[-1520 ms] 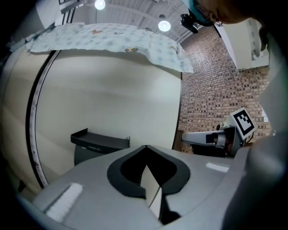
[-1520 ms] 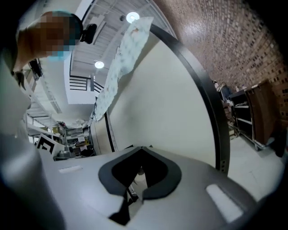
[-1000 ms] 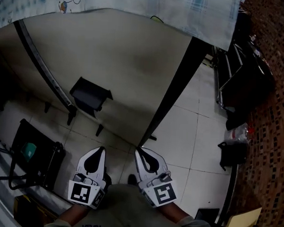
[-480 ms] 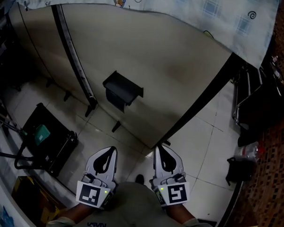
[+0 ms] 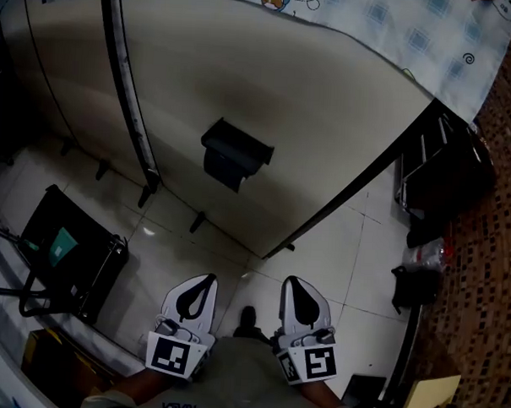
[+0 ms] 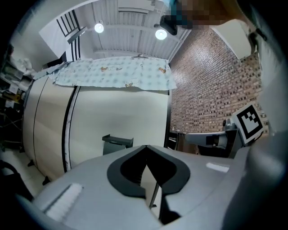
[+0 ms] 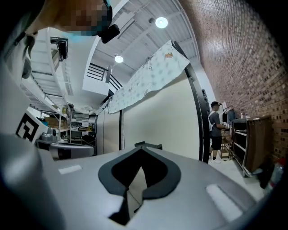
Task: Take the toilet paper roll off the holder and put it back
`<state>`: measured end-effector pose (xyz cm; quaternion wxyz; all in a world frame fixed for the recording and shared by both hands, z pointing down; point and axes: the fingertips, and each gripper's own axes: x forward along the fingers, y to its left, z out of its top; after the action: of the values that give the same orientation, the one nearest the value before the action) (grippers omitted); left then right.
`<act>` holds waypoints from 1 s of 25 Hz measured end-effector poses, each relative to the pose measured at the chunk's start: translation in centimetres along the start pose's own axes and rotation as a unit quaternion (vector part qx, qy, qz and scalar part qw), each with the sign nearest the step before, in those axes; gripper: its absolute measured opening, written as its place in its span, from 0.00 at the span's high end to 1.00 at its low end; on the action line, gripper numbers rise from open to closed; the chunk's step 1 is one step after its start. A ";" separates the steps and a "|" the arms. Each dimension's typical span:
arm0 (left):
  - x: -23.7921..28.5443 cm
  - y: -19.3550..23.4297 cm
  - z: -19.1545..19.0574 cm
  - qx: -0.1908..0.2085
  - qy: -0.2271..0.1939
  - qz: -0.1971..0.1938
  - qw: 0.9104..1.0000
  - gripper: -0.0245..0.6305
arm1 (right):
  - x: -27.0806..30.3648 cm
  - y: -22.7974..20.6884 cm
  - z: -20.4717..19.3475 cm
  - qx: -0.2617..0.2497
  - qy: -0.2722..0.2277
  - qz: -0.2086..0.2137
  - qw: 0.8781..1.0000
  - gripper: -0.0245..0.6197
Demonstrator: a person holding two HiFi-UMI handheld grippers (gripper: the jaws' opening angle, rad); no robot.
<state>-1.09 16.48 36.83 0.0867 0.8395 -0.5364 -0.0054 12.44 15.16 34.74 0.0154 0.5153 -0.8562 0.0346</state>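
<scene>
A dark box-shaped holder (image 5: 235, 154) hangs on the beige partition wall (image 5: 327, 117); no toilet paper roll shows on or in it. The holder also appears small and far ahead in the left gripper view (image 6: 117, 143) and just over the jaws in the right gripper view (image 7: 148, 145). My left gripper (image 5: 203, 281) and right gripper (image 5: 293, 283) are side by side at the bottom of the head view, well short of the holder, pointing level at the wall. Both are shut with nothing between the jaws (image 6: 146, 146) (image 7: 141, 148).
A patterned cloth (image 5: 398, 28) drapes over the partition's top. A black wheeled case (image 5: 67, 254) stands on the tiled floor at left. A dark rack (image 5: 435, 164), a black bag (image 5: 414, 286) and a brick wall (image 5: 490, 251) are at right. A person (image 7: 217, 130) stands beyond the partition.
The holder has shifted right and upward in the head view as the view swung. Both grippers stayed shut and side by side, now lower in the frame.
</scene>
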 end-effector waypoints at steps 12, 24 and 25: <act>-0.1 -4.3 -2.0 0.028 0.003 -0.033 0.999 0.95 | -4.4 0.4 -1.9 -0.012 -0.001 0.002 1.000 0.96; 2.8 -9.5 -2.3 0.041 0.012 -0.028 0.999 0.95 | -6.4 -3.7 -2.6 0.012 -0.001 0.024 1.000 0.96; 2.9 -9.6 -2.3 0.042 0.012 -0.027 0.999 0.95 | -6.4 -3.9 -2.6 0.012 -0.001 0.026 1.000 0.96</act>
<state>9.03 18.07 37.90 0.0574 0.8563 -0.5127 0.0247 18.85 19.22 37.12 0.0072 0.4932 -0.8688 0.0444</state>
